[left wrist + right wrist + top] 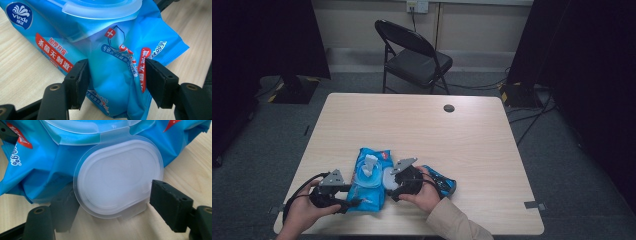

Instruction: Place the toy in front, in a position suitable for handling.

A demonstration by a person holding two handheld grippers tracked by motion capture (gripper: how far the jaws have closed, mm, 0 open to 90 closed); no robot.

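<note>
On the near left part of the tabletop the left gripper lies level in the person's left hand, its fingers at the near end of the blue wipes pack. The left gripper view shows what the high view cannot: the two black fingers stand on either side of a crumpled end of the pack, partly closed, the left one touching the film and the right one against it at the red label, so the pack's end is pinched between them. That view also gives the print: a white-and-blue "Vinda" badge, red bands with white characters, a small white cross on red.

The pack lies flat near the table's front edge, between the two grippers. Its clear plastic lid is swung open to the pack's right, and a white wipe stands up out of the opening in the high view.

The right gripper, in the right hand, points at that lid. In the right gripper view the oval, frosted lid hangs by its hinge tab from the pack's rim, and the fingers stand fairly wide on either side of its lower edge, the left one seen through the plastic; whether they press on it I cannot tell.

Just right of the right hand lies a second, darker blue packet. A black folding chair stands beyond the table.
</note>
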